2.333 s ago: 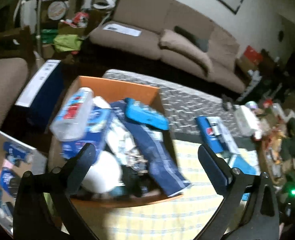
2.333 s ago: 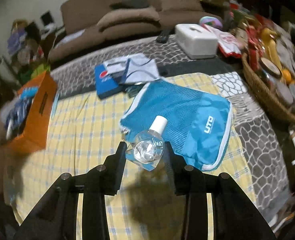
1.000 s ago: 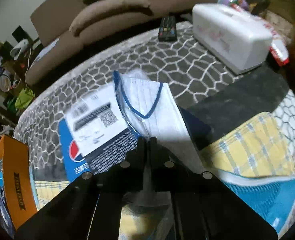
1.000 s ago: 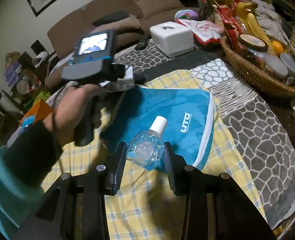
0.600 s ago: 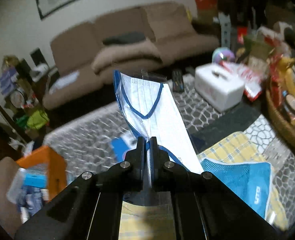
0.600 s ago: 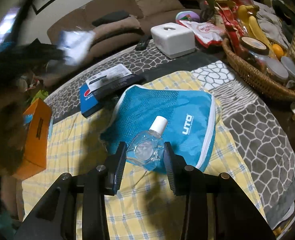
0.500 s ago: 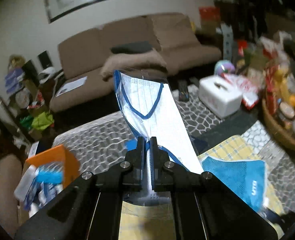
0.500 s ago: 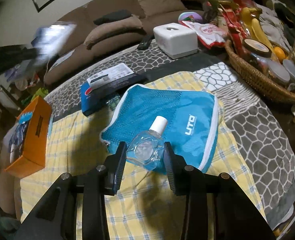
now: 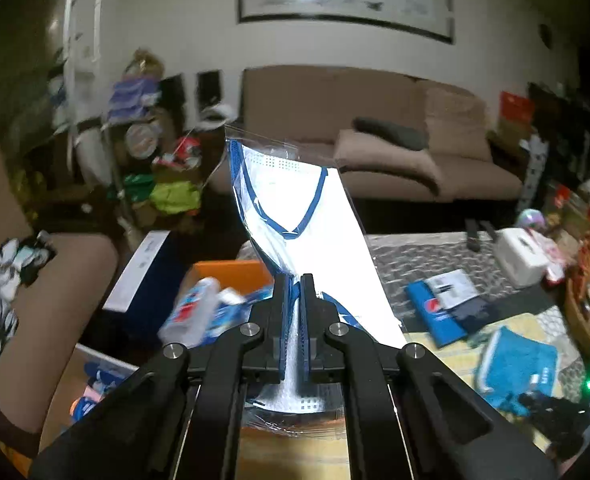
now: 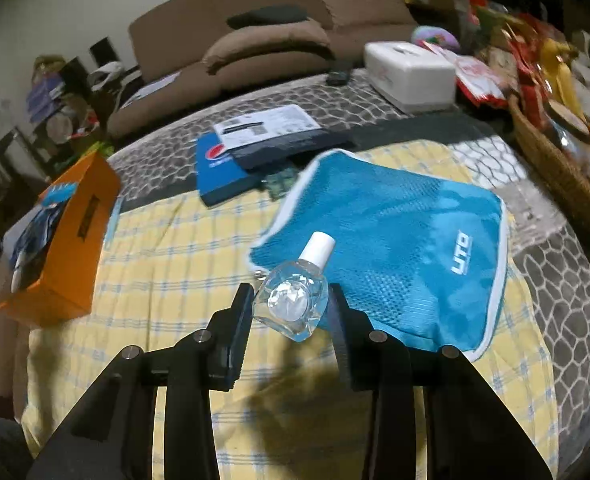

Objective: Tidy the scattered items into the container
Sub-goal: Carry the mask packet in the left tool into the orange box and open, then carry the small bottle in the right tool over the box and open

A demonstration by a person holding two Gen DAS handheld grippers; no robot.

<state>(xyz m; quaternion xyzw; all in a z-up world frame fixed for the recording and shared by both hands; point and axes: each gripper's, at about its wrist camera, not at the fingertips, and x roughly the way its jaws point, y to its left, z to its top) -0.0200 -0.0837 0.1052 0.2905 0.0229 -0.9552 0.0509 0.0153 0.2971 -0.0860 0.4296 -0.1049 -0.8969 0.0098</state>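
Seemingly one mask [image 9: 315,216], one bottle [image 10: 291,300].

A bagged face mask [image 9: 315,224] is pinched between the closed jaws of the left gripper [image 9: 293,292] and is held up above the table. Behind it, an orange box [image 9: 231,270] packed with items is seen, with a brown sofa [image 9: 375,120] beyond.

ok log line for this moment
left gripper: shut on bagged face mask | right gripper: shut on clear bottle | orange box: part-filled
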